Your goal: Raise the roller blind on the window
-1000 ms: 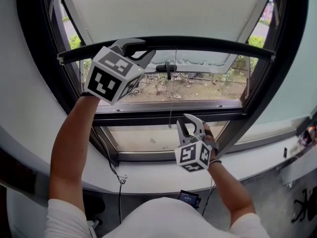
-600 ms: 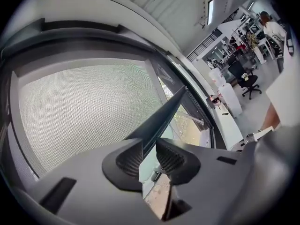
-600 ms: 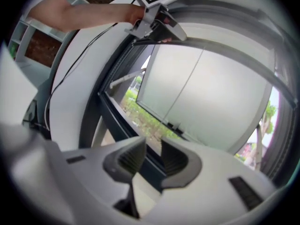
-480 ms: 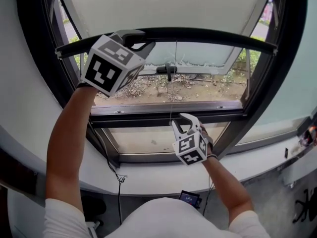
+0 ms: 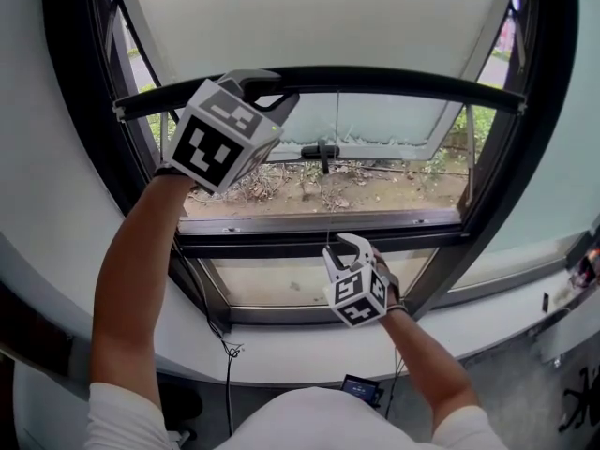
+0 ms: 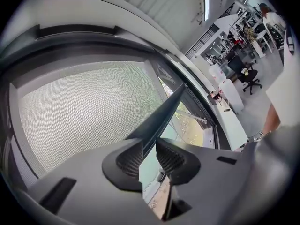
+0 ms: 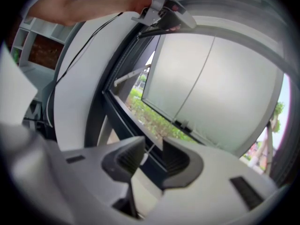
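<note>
The white roller blind (image 5: 309, 17) hangs over the upper part of the window and ends in a dark bottom bar (image 5: 403, 81). My left gripper (image 5: 272, 87) is up at the bar's left part, shut on it. In the left gripper view the bar (image 6: 164, 111) runs in between the pads of the left gripper (image 6: 149, 156). A thin pull cord (image 5: 333, 167) drops from the bar's middle. My right gripper (image 5: 343, 249) is at the cord's lower end. Its jaws have just been opening, and the cord's white tip (image 7: 143, 157) lies loose between them.
The dark window frame (image 5: 487, 176) surrounds the glass, with a black handle (image 5: 323, 150) behind the cord. A white sill (image 5: 281, 345) runs below. A black cable (image 5: 225, 354) hangs over it at left. A small device (image 5: 359, 387) sits below the sill.
My right gripper has shifted left and a little down to the cord's end, and its jaws stand wider. The left gripper has risen slightly with the bar.
</note>
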`<action>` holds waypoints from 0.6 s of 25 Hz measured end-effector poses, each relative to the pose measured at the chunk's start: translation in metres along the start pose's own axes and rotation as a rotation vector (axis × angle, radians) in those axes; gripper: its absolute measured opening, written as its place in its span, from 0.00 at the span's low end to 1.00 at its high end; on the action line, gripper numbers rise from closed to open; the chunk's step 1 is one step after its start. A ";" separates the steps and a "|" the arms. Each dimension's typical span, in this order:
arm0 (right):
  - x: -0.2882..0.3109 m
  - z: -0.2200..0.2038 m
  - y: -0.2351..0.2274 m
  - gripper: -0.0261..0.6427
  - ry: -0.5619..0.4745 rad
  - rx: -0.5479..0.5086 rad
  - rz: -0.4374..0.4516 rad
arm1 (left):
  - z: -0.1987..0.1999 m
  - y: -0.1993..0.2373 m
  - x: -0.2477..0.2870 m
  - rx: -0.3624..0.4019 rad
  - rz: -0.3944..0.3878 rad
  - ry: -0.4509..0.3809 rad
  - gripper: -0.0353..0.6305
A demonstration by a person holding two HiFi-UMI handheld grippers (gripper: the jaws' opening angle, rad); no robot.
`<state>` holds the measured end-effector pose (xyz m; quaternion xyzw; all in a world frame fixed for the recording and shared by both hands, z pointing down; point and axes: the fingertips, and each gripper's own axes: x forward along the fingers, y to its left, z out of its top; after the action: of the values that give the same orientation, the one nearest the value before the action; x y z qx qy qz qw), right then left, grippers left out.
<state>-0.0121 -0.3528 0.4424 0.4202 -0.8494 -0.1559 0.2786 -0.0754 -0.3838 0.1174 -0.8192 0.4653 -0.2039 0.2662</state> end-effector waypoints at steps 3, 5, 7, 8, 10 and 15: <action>0.001 0.000 -0.002 0.21 0.001 -0.002 -0.002 | 0.006 0.004 0.000 0.001 0.010 -0.012 0.21; 0.002 -0.001 -0.002 0.21 0.000 -0.005 -0.004 | 0.006 0.004 0.000 0.006 0.012 -0.010 0.21; 0.002 0.000 -0.002 0.21 -0.002 -0.010 -0.006 | 0.007 0.006 0.000 0.006 0.017 -0.012 0.21; 0.002 0.001 -0.003 0.21 -0.003 -0.013 -0.006 | 0.008 0.007 0.000 0.006 0.018 -0.012 0.21; 0.002 0.004 -0.006 0.21 -0.007 -0.019 -0.007 | 0.011 0.010 0.000 0.009 0.021 -0.009 0.21; -0.001 0.010 -0.013 0.21 -0.016 -0.022 -0.018 | 0.020 0.015 0.000 0.016 0.026 -0.012 0.21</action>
<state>-0.0099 -0.3594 0.4274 0.4235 -0.8459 -0.1713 0.2751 -0.0734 -0.3855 0.0927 -0.8121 0.4728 -0.1990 0.2782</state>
